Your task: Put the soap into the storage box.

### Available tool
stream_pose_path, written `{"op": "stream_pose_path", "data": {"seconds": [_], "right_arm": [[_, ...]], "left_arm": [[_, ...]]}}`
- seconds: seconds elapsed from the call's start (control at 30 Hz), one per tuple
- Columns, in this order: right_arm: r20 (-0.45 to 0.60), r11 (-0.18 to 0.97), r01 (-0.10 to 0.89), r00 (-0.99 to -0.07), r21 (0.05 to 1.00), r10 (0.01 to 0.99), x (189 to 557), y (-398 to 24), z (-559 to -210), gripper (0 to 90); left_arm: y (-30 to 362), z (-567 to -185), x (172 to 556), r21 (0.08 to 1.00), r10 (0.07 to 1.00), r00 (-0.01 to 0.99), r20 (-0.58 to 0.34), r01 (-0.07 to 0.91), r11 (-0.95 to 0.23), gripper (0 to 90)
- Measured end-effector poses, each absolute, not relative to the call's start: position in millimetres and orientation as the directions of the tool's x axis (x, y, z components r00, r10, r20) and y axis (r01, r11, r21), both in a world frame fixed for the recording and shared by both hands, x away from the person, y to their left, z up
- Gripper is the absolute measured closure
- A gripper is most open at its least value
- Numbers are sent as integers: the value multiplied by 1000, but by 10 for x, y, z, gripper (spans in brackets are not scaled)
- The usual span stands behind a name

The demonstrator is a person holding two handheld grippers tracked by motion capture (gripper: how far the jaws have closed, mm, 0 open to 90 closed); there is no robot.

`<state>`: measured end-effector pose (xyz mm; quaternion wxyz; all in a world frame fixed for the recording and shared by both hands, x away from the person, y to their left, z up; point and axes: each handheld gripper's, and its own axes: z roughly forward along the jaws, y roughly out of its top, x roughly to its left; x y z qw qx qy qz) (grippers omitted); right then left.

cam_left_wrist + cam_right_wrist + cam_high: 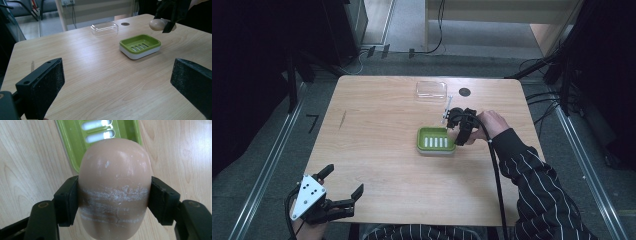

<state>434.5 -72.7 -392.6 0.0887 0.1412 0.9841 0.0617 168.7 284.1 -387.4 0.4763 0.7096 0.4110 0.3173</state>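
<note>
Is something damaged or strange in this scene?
Only the soap bar in the right gripper: white scraped bands and a small crack cross it between the pads. The green dish and clear lid look normal.

- soap bar [115, 187]: pale pinkish beige, white scuff streaks
- soap dish [435, 140]: green tray, white base
- sleeve [537, 185]: black, thin white stripes
- table [377, 145]: light wood grain

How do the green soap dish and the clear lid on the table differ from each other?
The soap dish is opaque green on a white base; the lid is see-through and colourless. The soap dish lies open side up with drain slots in its floor; the lid lies with its closed top up. The soap dish is near the table's middle, close to the right gripper; the lid lies farther back. Both are rounded rectangles lying flat on the table.
</note>
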Motion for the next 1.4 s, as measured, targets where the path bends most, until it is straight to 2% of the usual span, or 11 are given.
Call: {"op": "stream_pose_path", "data": {"seconds": [1.4], "right_arm": [[-157, 971, 181, -966, 156, 205, 4433, -304, -3977, 334]], "left_arm": [[2882, -3876, 1610, 937, 899, 434, 60, 285, -200, 0]]}}
